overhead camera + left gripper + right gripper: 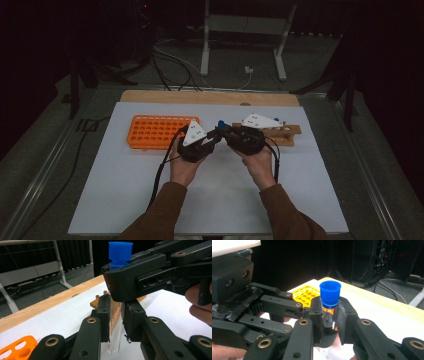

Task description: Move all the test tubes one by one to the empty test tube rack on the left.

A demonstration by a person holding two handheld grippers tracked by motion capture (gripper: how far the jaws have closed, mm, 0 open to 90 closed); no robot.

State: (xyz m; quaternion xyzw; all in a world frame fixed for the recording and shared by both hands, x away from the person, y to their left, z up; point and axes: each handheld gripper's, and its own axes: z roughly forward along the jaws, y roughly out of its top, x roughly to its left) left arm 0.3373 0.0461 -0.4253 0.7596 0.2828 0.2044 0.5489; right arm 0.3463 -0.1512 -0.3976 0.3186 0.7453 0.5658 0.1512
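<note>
Here we have both grippers clamped on one clear glass test tube with a blue plastic cap (120, 252), held upright above the white table mat (150, 200). Our left gripper (115, 320) has its jaws pinched on the bare lower barrel, the rounded bottom hanging free just below the pads. Our right gripper (328, 315) has its jaws closed on the upper barrel, right under the cap, which stands proud of them. In the high view the two grippers meet nose to nose between the orange plastic tube rack with round holes (155, 131) on the left and the wooden peg rack (287, 132) behind the right hand.

We judge the tube light, stiff and brittle, and its smooth wall slippery against hard pads, so firm but gentle pressure suits it. The barrel is the place to hold; the cap looks like a push fit and could slide off if gripped alone. Twisting the two grips against each other might crack the glass.
</note>
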